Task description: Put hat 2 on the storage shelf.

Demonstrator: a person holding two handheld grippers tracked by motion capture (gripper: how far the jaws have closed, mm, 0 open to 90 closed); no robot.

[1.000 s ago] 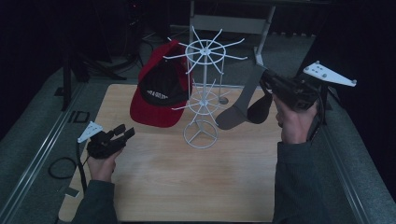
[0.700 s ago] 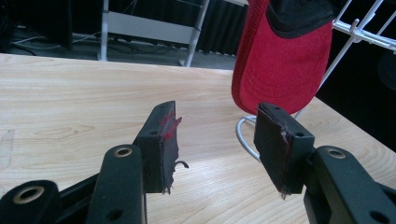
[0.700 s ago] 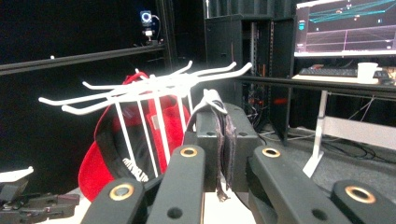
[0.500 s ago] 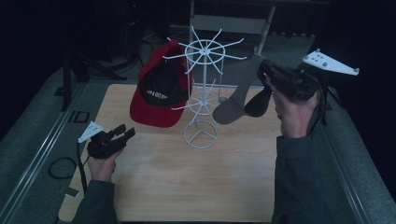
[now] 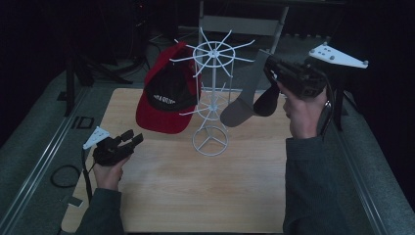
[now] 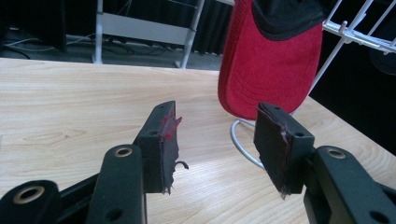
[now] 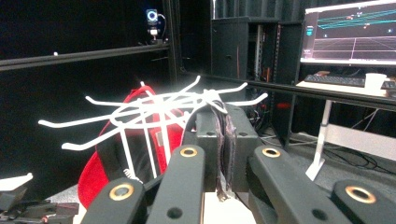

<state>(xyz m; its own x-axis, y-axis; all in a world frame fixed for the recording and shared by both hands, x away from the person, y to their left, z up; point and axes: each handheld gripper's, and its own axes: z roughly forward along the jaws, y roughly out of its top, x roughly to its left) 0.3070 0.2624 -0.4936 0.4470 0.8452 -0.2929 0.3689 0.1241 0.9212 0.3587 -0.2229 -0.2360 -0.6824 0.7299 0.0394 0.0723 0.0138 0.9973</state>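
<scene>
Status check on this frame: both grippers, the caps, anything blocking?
Left gripper open, low over the table, idle. Right gripper shut on the grey cap, raised beside the white rack. Red cap hangs on the rack's far side. Nothing blocking.

- A light wooden table (image 5: 195, 181) with visible grain carries everything; its top runs under and out ahead of the left gripper's (image 6: 217, 144) spread jaws.
- A white wire hat rack (image 5: 211, 93) stands directly on the table by its ring base (image 5: 211, 140). In the left gripper view, an arc of that ring shows on the wood between the two jaws and beyond their tips.
- In the high view, the ring base sits near the table's middle, between the two grippers and beyond the left jaws.
</scene>
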